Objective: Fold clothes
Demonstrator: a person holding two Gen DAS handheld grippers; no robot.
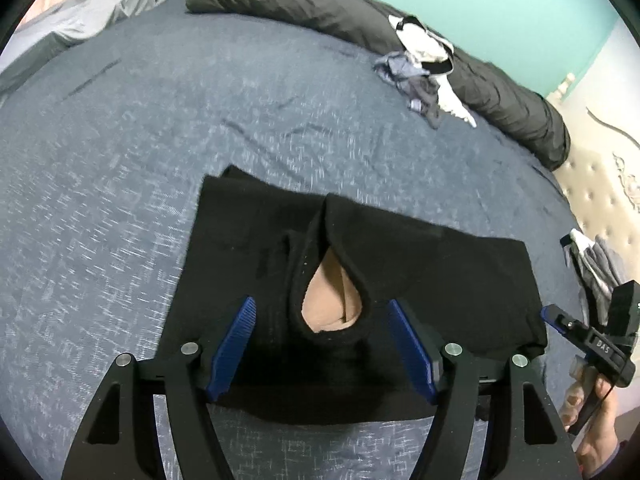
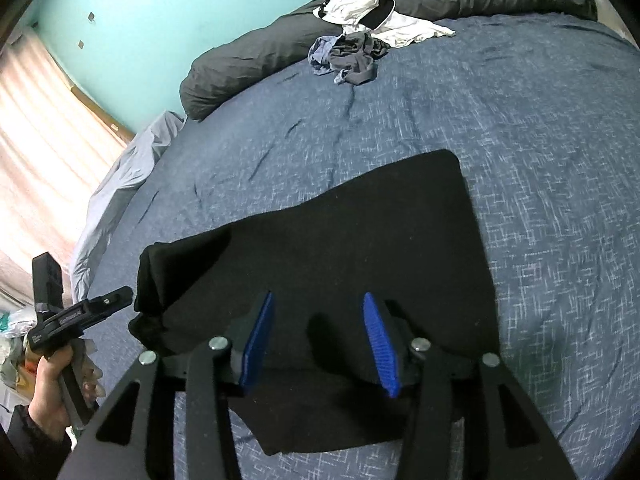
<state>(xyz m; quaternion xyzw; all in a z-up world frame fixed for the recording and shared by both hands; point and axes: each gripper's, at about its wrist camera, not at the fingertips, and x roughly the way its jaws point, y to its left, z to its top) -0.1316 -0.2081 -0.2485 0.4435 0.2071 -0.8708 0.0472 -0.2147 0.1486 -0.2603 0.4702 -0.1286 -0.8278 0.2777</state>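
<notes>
A bed fills both views, covered in a blue-grey bedspread flecked with white. Along its far edge, against a turquoise wall, lies a long dark grey rolled duvet. A pale grey sheet hangs off the bed's side near a curtained window, and a tufted cream headboard shows at the right edge of the left wrist view.

The black garment, a folded top, lies flat on the bedspread near the bed's near edge. Its neck opening faces the left camera and shows a tan lining inside. From the right wrist view it reads as a plain black slab with one thicker, bunched corner at its left.

A small heap of unfolded clothes sits well apart from it beside the duvet: white and black pieces on top, grey-blue ones below.

The left tool hovers over the garment's neck end, its blue pads spread wide to either side of the opening and gripping nothing. The right tool sits over the garment's other end, pads about half apart, with only flat cloth beneath and nothing pinched. Each tool also appears at the edge of the other's view, held in a hand.
</notes>
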